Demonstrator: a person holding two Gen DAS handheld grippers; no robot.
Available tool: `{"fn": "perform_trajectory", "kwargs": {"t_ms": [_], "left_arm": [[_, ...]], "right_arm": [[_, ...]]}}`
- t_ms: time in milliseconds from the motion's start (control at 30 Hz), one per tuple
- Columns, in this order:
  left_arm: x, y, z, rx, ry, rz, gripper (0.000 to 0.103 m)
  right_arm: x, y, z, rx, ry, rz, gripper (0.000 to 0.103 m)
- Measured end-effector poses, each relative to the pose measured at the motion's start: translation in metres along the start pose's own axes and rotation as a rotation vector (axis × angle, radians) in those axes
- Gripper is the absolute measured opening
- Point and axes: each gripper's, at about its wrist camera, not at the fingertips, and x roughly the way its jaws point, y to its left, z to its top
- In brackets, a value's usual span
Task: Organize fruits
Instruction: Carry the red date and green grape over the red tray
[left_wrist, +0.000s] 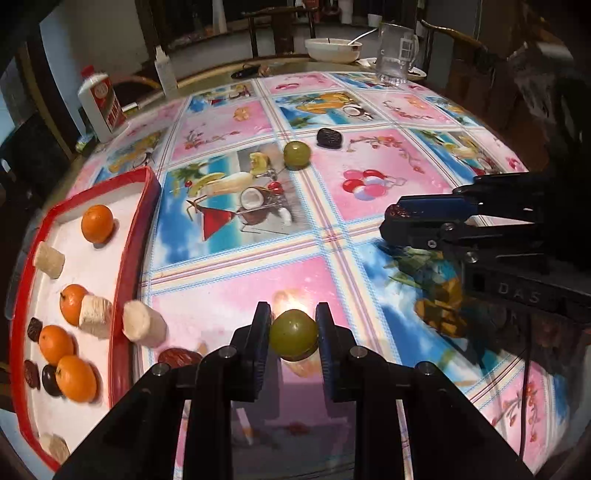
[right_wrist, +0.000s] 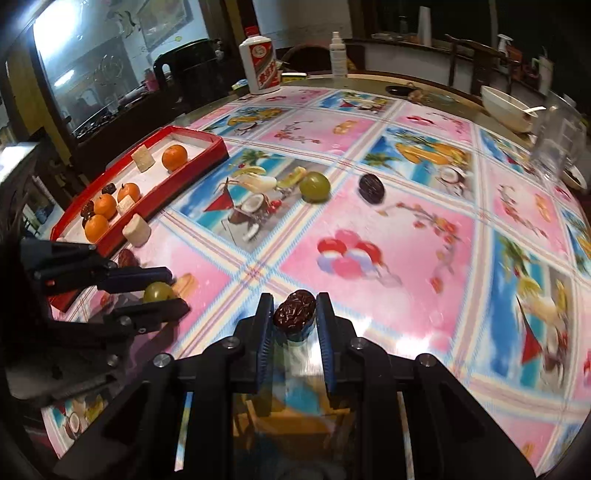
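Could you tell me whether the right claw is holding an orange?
No, the right claw is shut on a wrinkled red date.

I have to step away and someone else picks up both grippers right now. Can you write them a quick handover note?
Left gripper: shut on a green fruit, near the red tray.
Right gripper: shut on a wrinkled red date.
Done: four oranges, some pale chunks and dark dates lie in the tray.
Left on the tablecloth: second green fruit, dark date, pale chunk and red date beside the tray wall.
Next, probably: drop both held fruits in the tray, then collect the rest.
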Motion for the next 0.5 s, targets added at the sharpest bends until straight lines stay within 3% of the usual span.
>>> {"fn": "perform_trajectory", "kwargs": {"t_ms": [267,500], "left_arm": [[-0.012,-0.007,-0.018,-0.093,-0.034,0.009,0.024],[-0.020,-0.014,-0.029,-0.061,-0.049,0.019,0.024]], "right_arm": [[-0.027,0.012,-0.033,0.026,0.017,-0.066,0.025],[-0.028,0.032,-0.034,0.034,0.022,-0.080,0.025]]}}
